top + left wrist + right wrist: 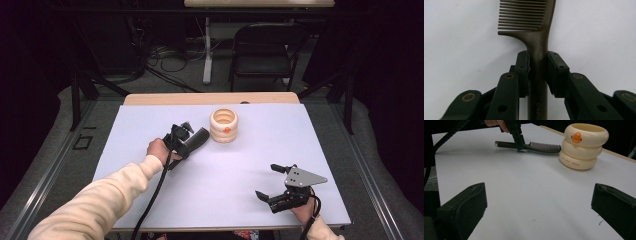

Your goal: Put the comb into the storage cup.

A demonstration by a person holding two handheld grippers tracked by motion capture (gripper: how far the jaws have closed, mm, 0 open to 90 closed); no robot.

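Black fingers (pixel 524 72) of the left gripper (pixel 537 72) are clamped on the handle of a dark comb (pixel 534 22), which lies on the white worktop (pixel 529 195) just beside the cream ringed holder (pixel 584 145). Grasping looks done; lifting the comb and likely dropping it into the holder remains. The right gripper (pixel 275 182) rests well apart, fingers spread and empty.

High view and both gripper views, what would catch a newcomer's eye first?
First the left tongs, shut on the handle of a dark comb lying on the white table. Next the cream ringed holder with an orange duck mark, just beyond the comb's teeth. The right tongs wait open and empty near the front edge.
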